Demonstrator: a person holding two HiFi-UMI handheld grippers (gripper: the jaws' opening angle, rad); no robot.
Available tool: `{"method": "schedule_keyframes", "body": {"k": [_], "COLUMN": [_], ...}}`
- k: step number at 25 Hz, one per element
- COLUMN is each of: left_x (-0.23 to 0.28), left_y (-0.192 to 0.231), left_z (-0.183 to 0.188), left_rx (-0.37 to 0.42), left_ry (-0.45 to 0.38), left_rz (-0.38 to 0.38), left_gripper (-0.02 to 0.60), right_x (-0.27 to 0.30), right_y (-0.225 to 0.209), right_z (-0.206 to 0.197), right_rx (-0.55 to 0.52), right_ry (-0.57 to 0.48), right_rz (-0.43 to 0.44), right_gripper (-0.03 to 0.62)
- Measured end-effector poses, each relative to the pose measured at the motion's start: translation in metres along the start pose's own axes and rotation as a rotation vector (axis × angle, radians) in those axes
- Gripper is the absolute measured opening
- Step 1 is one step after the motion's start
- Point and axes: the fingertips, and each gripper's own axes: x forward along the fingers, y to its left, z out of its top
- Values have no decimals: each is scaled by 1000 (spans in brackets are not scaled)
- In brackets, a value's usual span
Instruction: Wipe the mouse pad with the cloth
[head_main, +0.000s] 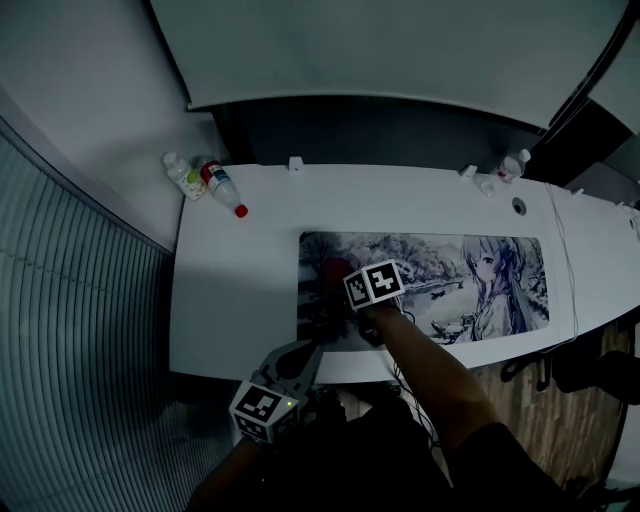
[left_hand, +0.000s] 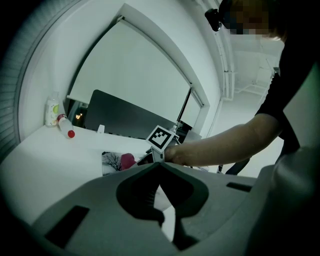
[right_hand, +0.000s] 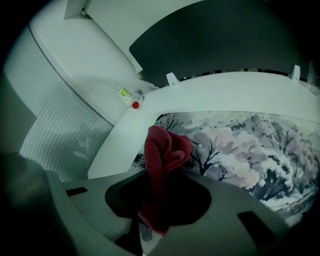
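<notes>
My left gripper (left_hand: 160, 166) hangs off the near edge of the desk (head_main: 240, 290), jaws closed on nothing. My right gripper (right_hand: 159, 176), the nearer one, pinches the cloth (right_hand: 166, 150) at the left end of the pad (head_main: 440, 285). Its long axis runs rightward, so I'd sweep that way.

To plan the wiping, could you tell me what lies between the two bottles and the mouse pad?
Only bare white table separates the bottles from the mouse pad, as the head view shows.
</notes>
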Motion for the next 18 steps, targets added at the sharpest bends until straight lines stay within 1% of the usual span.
{"method": "schedule_keyframes", "body": {"k": [5,9,13,18], "left_x": [7,17,27,43], "left_y": [3,-1,-3,-9], "left_z": [3,12,14,11], "left_rx": [18,30,28,7], "left_ry": [6,1,8,23], "left_rz": [-32,-45,-32,-7], "left_gripper": [6,5,5,5], "right_x": [-8,-11,-7,1], "right_y": [-1,-12,-26,-39], "right_z": [14,30,49,59], "right_rx": [21,33,70,74], "right_ry": [-60,-70,-72,-40], "right_rz": [-12,-19,-9,19], "right_gripper": [107,107,107,107]}}
